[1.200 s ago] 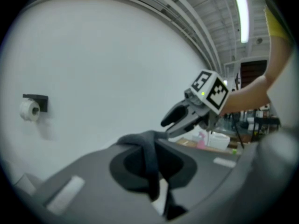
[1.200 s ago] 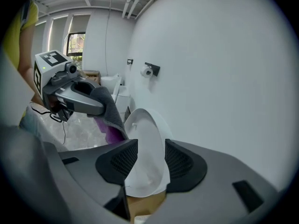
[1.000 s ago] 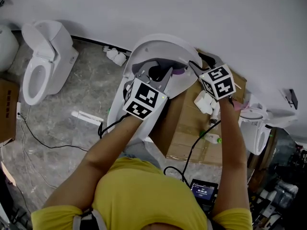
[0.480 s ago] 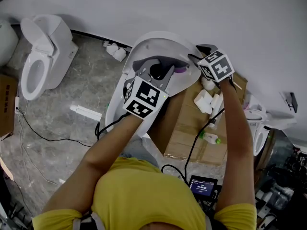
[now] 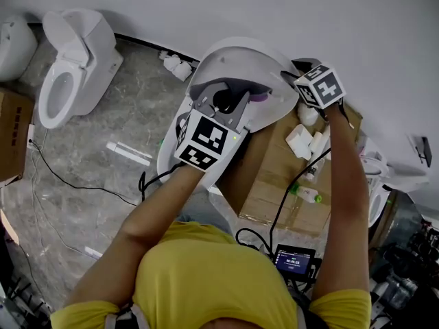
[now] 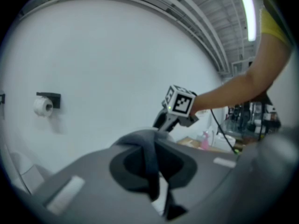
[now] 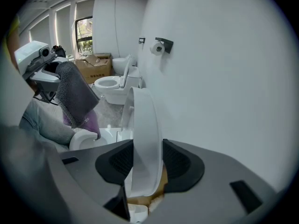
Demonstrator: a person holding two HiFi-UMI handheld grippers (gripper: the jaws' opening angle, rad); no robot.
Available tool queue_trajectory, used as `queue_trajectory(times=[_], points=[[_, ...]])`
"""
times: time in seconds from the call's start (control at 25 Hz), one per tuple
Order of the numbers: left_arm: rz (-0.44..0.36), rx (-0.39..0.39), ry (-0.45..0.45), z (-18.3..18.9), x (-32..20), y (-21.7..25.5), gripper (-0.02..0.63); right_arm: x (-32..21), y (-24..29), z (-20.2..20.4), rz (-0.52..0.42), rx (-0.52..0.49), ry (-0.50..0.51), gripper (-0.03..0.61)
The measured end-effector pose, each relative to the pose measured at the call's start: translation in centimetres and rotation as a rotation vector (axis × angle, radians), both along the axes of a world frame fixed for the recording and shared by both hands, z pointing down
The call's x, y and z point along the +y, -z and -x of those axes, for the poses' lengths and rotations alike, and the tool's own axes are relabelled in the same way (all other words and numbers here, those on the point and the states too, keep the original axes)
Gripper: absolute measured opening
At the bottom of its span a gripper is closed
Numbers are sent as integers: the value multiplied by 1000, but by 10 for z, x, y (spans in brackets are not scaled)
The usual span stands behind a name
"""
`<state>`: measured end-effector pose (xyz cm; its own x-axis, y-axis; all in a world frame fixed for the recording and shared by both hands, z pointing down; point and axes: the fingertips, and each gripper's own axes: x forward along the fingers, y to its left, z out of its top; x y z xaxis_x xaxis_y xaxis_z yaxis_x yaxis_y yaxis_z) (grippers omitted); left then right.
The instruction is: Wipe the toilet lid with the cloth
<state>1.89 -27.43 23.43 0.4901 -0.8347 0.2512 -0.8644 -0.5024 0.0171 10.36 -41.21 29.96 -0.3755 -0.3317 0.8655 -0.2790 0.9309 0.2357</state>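
Observation:
The white toilet lid (image 5: 236,64) stands raised over the bowl. My right gripper (image 5: 291,75) is shut on the lid's right rim; in the right gripper view the rim (image 7: 142,125) runs upright between the two pads of that gripper (image 7: 145,164). My left gripper (image 5: 221,100) is in front of the lid's inner face, shut on a grey cloth with a purple side (image 5: 257,97). A fold of the cloth (image 6: 149,164) is pinched between the left jaws. The rest of the cloth (image 7: 74,97) hangs from the left gripper (image 7: 42,73).
A second toilet (image 5: 68,81) stands at the far left, and a brown carton (image 5: 14,136) sits at the left edge. Flattened cardboard (image 5: 288,184) with bottles lies right of the toilet. Cables (image 5: 68,184) trail over the floor. A toilet-roll holder (image 7: 161,45) hangs on the wall behind.
My right gripper has moved away from me along the lid's right rim, toward the wall. The left gripper, with the cloth in it, has hardly shifted before the lid.

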Motion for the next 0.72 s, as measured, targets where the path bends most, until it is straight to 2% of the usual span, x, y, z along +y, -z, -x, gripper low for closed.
queue_trajectory(times=[0.4,0.72], points=[[-15,-3,10,2,61,7,18,57,5,7,-53,-3,16,179],[-25,28,-46,5,120,14,18,135,0,18,-114,57,31,179]])
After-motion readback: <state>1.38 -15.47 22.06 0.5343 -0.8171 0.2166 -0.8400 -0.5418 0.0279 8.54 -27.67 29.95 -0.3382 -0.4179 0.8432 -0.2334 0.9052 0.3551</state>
